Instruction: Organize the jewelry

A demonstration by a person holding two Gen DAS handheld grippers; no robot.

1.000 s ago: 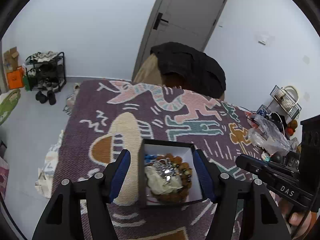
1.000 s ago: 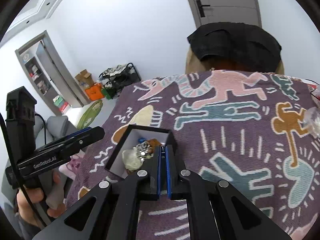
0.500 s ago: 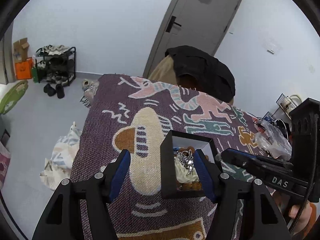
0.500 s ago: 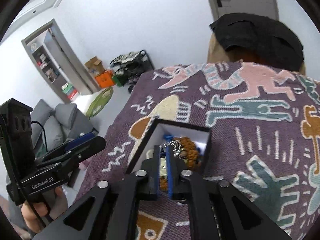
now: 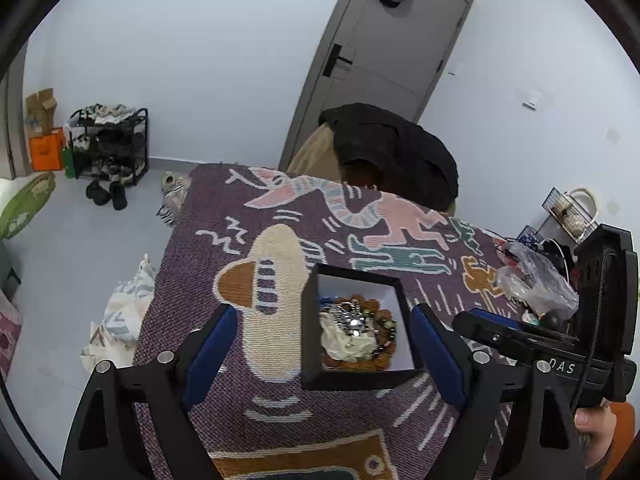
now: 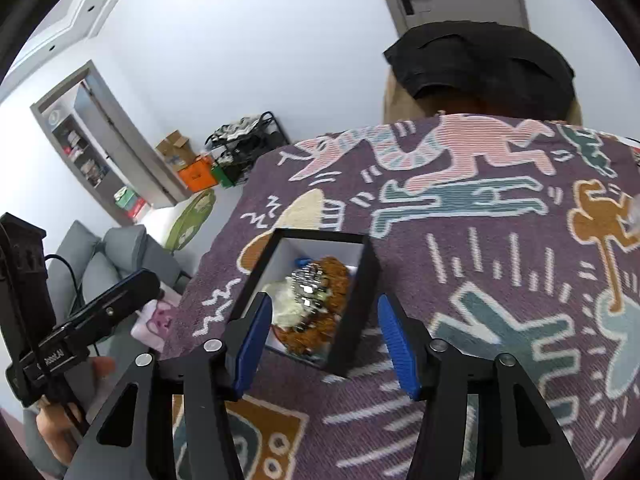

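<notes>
Opening, both jaws straddle the jewelry box [image 5: 310,340] walls without touching, holding nothing.

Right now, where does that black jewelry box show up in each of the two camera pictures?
Left wrist view: the black jewelry box sits low and just right of centre, between the blue pads.
Right wrist view: the box is low and centre-left, just beyond the pads.
Shared landmark: the cream oval shape in the blanket beside it.

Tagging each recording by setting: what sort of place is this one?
Most likely a lived-in home, near the entry. A shoe rack with shoes stands by the wall, a grey door is behind the patterned tablecloth, and a grey sofa shows in the right wrist view.
</notes>
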